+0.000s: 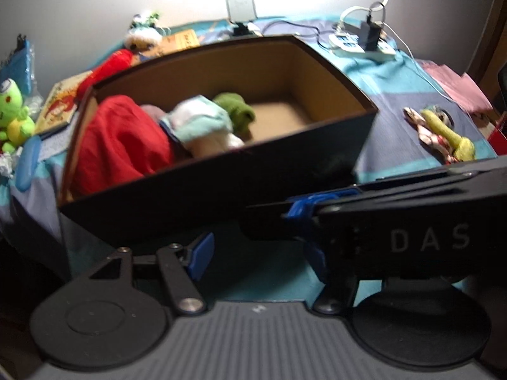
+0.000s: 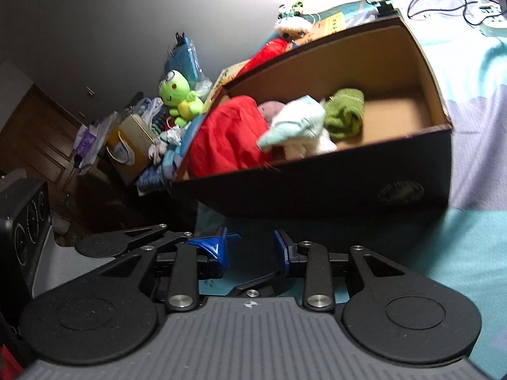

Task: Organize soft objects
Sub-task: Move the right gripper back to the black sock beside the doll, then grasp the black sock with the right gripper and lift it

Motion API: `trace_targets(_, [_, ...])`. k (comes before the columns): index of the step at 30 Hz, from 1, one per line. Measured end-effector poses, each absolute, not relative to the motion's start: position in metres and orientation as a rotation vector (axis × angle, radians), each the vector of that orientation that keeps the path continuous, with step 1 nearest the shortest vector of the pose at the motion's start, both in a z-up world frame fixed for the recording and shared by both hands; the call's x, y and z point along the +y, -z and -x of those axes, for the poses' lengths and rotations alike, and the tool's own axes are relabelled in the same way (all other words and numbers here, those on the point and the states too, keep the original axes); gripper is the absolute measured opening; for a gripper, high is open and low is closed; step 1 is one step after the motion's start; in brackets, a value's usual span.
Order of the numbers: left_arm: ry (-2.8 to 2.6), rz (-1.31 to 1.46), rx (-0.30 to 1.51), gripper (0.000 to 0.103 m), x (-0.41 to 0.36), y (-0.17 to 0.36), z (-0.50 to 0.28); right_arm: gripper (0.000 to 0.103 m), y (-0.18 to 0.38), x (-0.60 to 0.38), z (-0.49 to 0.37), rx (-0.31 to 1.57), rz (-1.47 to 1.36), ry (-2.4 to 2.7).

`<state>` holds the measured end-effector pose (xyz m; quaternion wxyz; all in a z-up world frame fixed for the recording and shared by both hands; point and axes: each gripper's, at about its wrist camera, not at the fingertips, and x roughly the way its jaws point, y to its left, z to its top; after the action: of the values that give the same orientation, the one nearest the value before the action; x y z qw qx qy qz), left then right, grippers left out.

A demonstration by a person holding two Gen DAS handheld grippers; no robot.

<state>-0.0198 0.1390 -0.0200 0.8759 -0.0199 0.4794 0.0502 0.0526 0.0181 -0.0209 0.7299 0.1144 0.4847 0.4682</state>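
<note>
A dark cardboard box (image 1: 206, 186) (image 2: 317, 186) stands on the bed. In it lie a red cloth (image 1: 123, 139) (image 2: 228, 136), a pale blue-white soft piece (image 1: 202, 123) (image 2: 294, 123) and a green rolled cloth (image 1: 237, 110) (image 2: 345, 112); its right half is bare. My left gripper (image 1: 256, 253) is open and empty, just before the box's near wall. My right gripper (image 2: 252, 250) is open and empty, low before the box; it also crosses the left wrist view (image 1: 396, 218). A green frog plush (image 1: 14, 110) (image 2: 180, 98) sits left of the box. A yellow-patterned soft toy (image 1: 440, 133) lies right of it.
Books (image 1: 60, 101), a red plush (image 1: 107, 66) and a white-green plush (image 1: 142, 31) lie behind the box. A phone stand (image 1: 240, 12) and a power strip with cables (image 1: 361, 44) are at the back. Bags and clutter (image 2: 126, 145) sit off the bed's left edge.
</note>
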Motion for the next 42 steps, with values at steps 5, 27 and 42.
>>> trace_targets(5, [-0.066,0.036,1.051,0.066,0.114,0.035,0.014,0.016,0.033,-0.012,-0.059,1.099,-0.288,-0.982])
trace_targets(27, [0.339,0.027,1.113,0.066,-0.053,0.087,-0.058,0.016,0.065,-0.211,-0.098,1.080,-0.326,-0.554])
trace_targets(42, [0.419,0.076,1.025,0.068,-0.107,0.098,-0.102,0.013,0.092,-0.246,-0.137,1.162,-0.356,-0.574])
